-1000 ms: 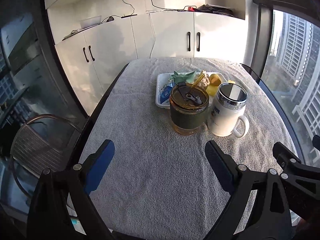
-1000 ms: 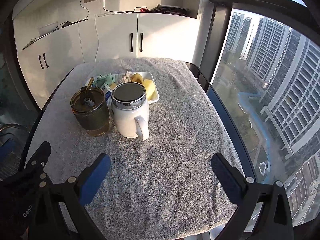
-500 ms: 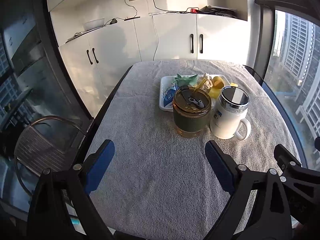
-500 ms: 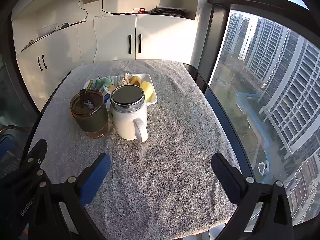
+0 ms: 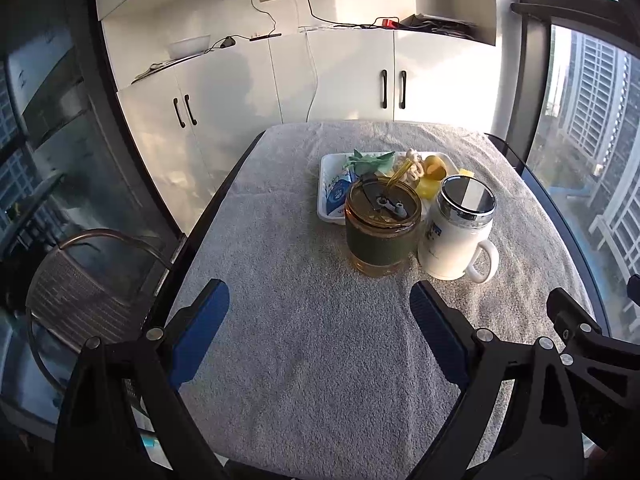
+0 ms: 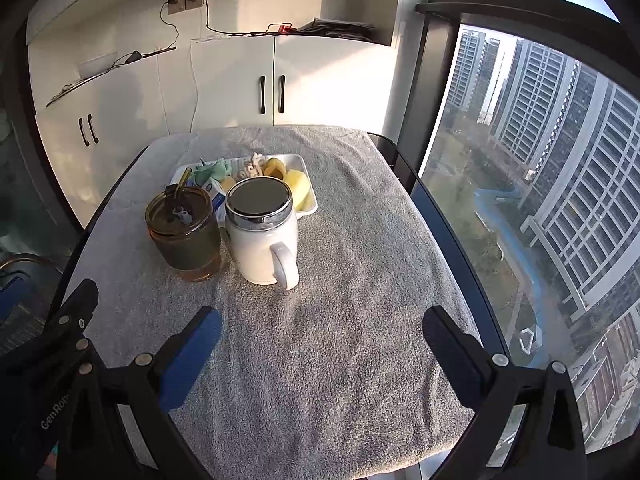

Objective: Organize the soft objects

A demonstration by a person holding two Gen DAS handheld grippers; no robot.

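Note:
A white tray [image 5: 325,168] [image 6: 310,204] at the far middle of the towel-covered table holds soft things: a green piece [image 5: 370,161] [image 6: 216,170], a blue-and-white packet [image 5: 335,192], a cream knotted piece [image 5: 412,160] [image 6: 252,164] and yellow pieces [image 5: 434,168] [image 6: 298,184]. In front stand an amber glass cup with green sleeve [image 5: 382,232] [image 6: 184,236] and a white lidded mug [image 5: 458,236] [image 6: 262,236]. My left gripper [image 5: 318,312] and right gripper [image 6: 322,328] are open and empty, above the near part of the table, well short of the cups.
The grey towel [image 5: 300,360] [image 6: 340,360] covers the table. White cabinets [image 5: 340,80] stand behind it. A chair [image 5: 80,280] is at the left. A big window [image 6: 540,200] runs along the right edge.
Both grippers have drawn back and up a little; the table and cups sit slightly lower and farther in view. Both stay open and empty.

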